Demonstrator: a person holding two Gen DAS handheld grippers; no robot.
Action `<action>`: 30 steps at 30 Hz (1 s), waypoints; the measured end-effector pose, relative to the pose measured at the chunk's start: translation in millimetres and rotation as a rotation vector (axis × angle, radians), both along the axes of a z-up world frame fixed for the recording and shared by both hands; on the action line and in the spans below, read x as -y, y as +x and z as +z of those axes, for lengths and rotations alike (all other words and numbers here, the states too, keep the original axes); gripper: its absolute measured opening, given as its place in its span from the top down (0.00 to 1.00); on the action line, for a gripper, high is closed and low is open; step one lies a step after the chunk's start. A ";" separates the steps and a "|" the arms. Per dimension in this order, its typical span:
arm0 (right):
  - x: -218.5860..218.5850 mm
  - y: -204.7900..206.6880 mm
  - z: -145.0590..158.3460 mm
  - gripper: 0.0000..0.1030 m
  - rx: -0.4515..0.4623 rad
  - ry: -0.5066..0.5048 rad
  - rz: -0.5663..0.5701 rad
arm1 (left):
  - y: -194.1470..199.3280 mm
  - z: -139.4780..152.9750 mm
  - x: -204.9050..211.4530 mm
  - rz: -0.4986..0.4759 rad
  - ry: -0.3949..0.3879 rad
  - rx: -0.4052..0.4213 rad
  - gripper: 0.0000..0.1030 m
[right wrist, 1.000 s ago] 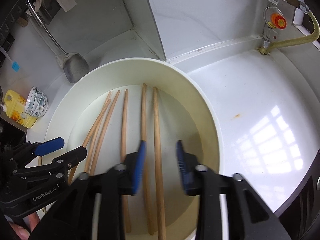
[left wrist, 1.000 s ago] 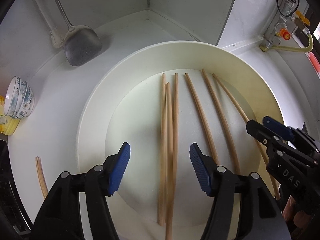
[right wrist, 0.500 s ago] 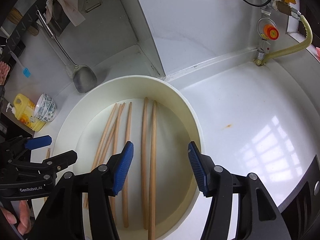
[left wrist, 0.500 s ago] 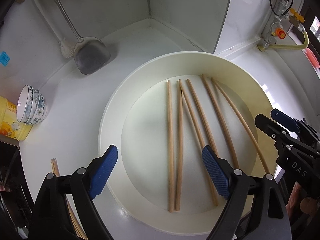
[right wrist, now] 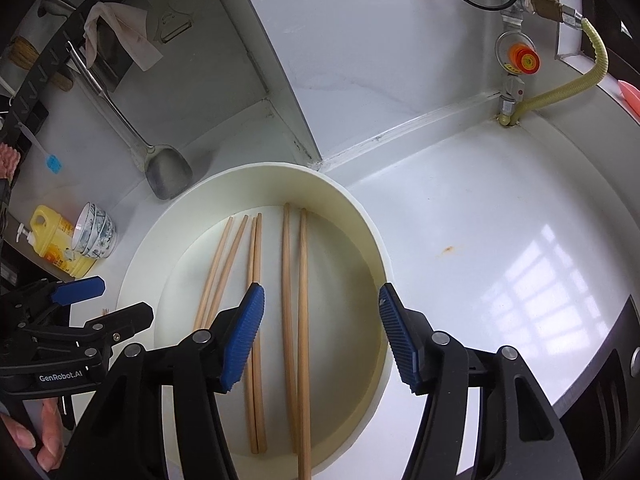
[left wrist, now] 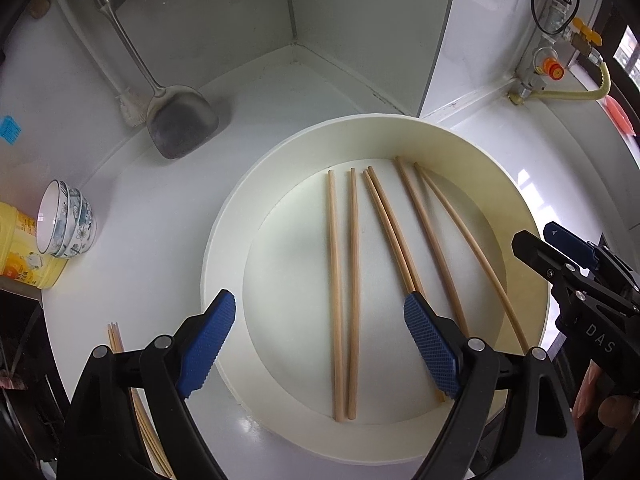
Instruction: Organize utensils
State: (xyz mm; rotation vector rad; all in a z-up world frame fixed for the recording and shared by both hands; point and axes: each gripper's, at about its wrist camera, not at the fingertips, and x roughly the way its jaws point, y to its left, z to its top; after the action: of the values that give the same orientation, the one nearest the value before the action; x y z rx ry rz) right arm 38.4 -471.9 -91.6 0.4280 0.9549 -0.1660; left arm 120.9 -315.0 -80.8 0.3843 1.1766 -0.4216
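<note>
Six wooden chopsticks (left wrist: 344,292) lie in three pairs inside the round cream basin (left wrist: 224,216) on the white desk (right wrist: 480,220). Left gripper (left wrist: 320,344) hovers with jaws wide and empty; right gripper (right wrist: 320,336), jaws opening, holds nothing.

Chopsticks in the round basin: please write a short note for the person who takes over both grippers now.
Left gripper: open, empty, above the near rim of the cream basin.
Right gripper: jaws opening, nothing between the pads, over the basin's right side.
Chopsticks: six lie on the basin floor in three pairs, left pair, middle pair, right pair.
More chopsticks lie on the white counter, left of the basin.
Done: three pairs laid in the basin.
Left: probably bring in the counter chopsticks; how many are there cannot be told.
</note>
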 end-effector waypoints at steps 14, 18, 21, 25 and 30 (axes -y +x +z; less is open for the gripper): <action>10.1 -20.4 13.3 0.41 0.011 0.004 -0.035 | -4.3 14.2 8.5 -0.010 -0.009 0.015 0.18; 10.2 -26.2 19.0 0.40 0.021 0.001 -0.048 | -6.8 18.3 8.7 -0.019 -0.014 0.021 0.18; 8.1 -29.6 22.5 0.40 0.026 0.003 -0.057 | -8.6 22.3 7.7 -0.022 -0.020 0.029 0.18; 4.0 -33.2 26.0 0.40 0.029 -0.001 -0.064 | -10.7 26.7 4.5 -0.027 -0.031 0.038 0.18; -2.2 -37.6 30.3 0.39 0.027 -0.010 -0.086 | -14.0 31.3 -4.1 -0.033 -0.049 0.047 0.16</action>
State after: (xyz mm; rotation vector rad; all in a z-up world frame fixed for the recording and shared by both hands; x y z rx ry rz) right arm 0.8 -469.7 -61.3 0.4609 0.9097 -0.2422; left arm 106.8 -311.0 -49.5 0.3701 1.1131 -0.4670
